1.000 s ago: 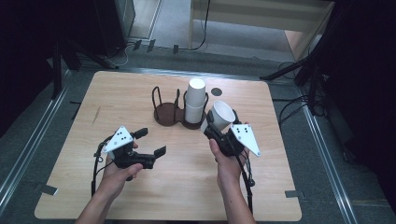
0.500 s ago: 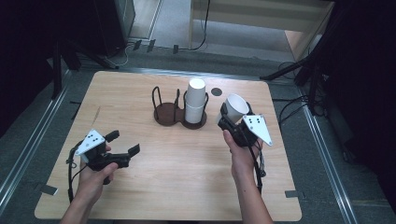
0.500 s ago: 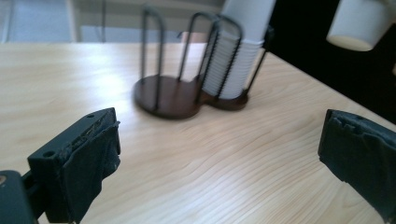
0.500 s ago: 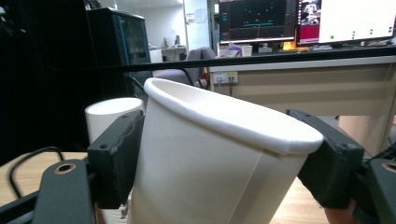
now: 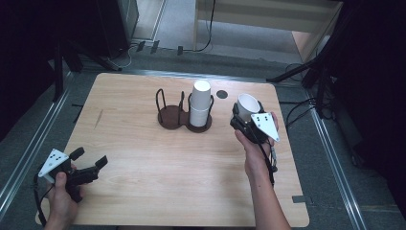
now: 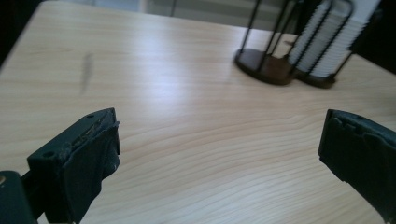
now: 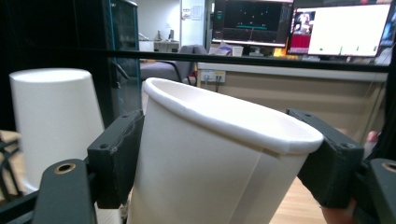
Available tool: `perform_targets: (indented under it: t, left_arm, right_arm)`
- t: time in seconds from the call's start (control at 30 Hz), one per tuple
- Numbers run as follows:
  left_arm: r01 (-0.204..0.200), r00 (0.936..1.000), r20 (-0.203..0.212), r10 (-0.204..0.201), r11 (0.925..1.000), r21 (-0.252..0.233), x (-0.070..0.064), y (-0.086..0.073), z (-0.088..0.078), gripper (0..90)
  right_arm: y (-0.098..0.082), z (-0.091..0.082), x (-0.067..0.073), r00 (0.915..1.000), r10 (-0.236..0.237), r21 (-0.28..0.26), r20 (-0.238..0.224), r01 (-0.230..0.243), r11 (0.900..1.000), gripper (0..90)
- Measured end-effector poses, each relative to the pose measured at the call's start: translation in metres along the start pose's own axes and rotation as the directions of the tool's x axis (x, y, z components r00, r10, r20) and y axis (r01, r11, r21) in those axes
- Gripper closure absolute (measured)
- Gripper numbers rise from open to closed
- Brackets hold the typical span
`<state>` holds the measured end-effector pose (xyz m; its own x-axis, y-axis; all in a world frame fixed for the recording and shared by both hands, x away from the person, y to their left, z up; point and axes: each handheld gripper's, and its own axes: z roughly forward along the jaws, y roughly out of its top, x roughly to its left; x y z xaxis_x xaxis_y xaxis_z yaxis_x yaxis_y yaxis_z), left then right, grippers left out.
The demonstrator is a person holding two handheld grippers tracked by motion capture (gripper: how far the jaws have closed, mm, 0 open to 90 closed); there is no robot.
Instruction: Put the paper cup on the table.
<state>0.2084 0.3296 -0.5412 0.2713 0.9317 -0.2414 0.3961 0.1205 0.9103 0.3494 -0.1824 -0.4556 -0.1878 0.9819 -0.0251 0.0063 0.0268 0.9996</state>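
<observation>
Bare bench (image 5: 158, 158) lies wide between the two hands, and the left tool (image 5: 88, 163), jaws apart near the front left corner, has open wood ahead. At mid-bench the dark wire holder (image 5: 184, 112) with its stack of white cups (image 5: 201, 103) stands in the way, just beside the right tool (image 5: 246, 117) and its held cup (image 5: 249, 105).
</observation>
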Motion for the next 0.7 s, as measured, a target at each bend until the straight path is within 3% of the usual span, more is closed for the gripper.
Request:
perform_targets:
  t: [0.07, 0.2, 0.4, 0.7]
  left_arm:
    - [0.040, 0.9991, -0.017, -0.040, 0.9991, -0.015, 0.008, -0.002, -0.001, 0.0]
    - [0.073, 0.9971, -0.018, -0.074, 0.9967, -0.035, 0.014, -0.003, -0.001, 0.0]
    - [0.090, 0.9959, -0.003, -0.090, 0.9949, -0.046, 0.015, -0.005, 0.002, 0.0]
    - [0.111, 0.9938, 0.008, -0.111, 0.9925, -0.052, 0.017, -0.006, 0.002, 0.0]
  right_arm:
    - [-0.004, 0.004, -0.002, 0.9984, -0.056, -0.017, 0.003, 0.056, 0.998, 22.9]
    - [-0.011, 0.010, -0.003, 0.9922, -0.125, -0.020, -0.002, 0.125, 0.992, 22.9]
    - [-0.020, 0.022, -0.010, 0.9921, -0.125, -0.018, 0.010, 0.125, 0.992, 22.9]
    - [-0.042, 0.045, -0.021, 0.9879, -0.151, 0.052, 0.035, 0.149, 0.987, 22.6]
